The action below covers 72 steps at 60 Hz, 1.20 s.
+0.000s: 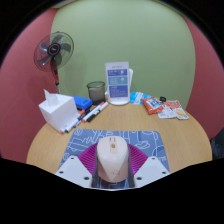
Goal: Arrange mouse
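A beige-white mouse (112, 158) sits between my gripper's (112, 152) two fingers, its scroll wheel pointing away from me. The magenta pads (85, 156) press against its left and right sides, so the gripper is shut on it. Under and just ahead of the mouse lies a blue-and-white patterned mouse mat (150, 138) on a round wooden table (55, 142). I cannot tell whether the mouse rests on the mat or hangs slightly above it.
Beyond the mat are a white tissue box (58, 108), markers (90, 113), a dark mesh cup (95, 91), an upright white-and-blue card (119, 84) and snack packets (160, 105). A standing fan (54, 50) is behind the table's left side.
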Motion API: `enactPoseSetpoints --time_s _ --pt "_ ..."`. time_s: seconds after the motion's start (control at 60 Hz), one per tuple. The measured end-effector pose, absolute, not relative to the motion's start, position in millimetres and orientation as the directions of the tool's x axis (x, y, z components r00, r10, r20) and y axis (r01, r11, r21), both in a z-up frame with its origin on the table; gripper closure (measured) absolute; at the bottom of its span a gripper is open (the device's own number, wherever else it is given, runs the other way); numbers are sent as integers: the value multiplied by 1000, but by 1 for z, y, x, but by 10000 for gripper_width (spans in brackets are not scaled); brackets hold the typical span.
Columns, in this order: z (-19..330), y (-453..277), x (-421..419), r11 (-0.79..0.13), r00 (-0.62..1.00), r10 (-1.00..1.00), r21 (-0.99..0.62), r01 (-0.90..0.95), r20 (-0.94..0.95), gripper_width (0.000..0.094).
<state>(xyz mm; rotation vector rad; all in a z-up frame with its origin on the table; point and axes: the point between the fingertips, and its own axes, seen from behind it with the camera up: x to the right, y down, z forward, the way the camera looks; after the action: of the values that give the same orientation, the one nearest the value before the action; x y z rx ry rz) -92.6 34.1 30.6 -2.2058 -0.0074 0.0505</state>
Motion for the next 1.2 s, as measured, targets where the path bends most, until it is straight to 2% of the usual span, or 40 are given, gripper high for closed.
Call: enactPoseSetpoints --time_s 0.117,0.233,0.3,0.333,0.35,0.4,0.583,0.717,0.817,1.017,1.2 --pt "-1 34 -94 -631 1000 12 -775 -9 -21 474" --pt "-4 32 -92 -647 1000 7 -762 7 3 394" --pt "6 27 -95 -648 1000 14 -762 16 9 224" --pt "15 23 -97 -644 1000 15 -765 18 12 95" --pt "20 20 -97 -641 1000 14 -767 20 15 79" --pt "40 10 -95 -628 1000 3 -778 24 29 109" --pt "118 -49 -105 -591 998 -9 -805 40 57 94" --pt "158 -102 -116 -573 998 -24 -819 34 58 93" --pt "176 -142 -122 -561 998 -25 -827 32 55 93" --pt "188 -217 -128 -562 998 -28 -827 36 63 94" --pt "194 -243 -134 -556 998 -24 -831 31 53 97"
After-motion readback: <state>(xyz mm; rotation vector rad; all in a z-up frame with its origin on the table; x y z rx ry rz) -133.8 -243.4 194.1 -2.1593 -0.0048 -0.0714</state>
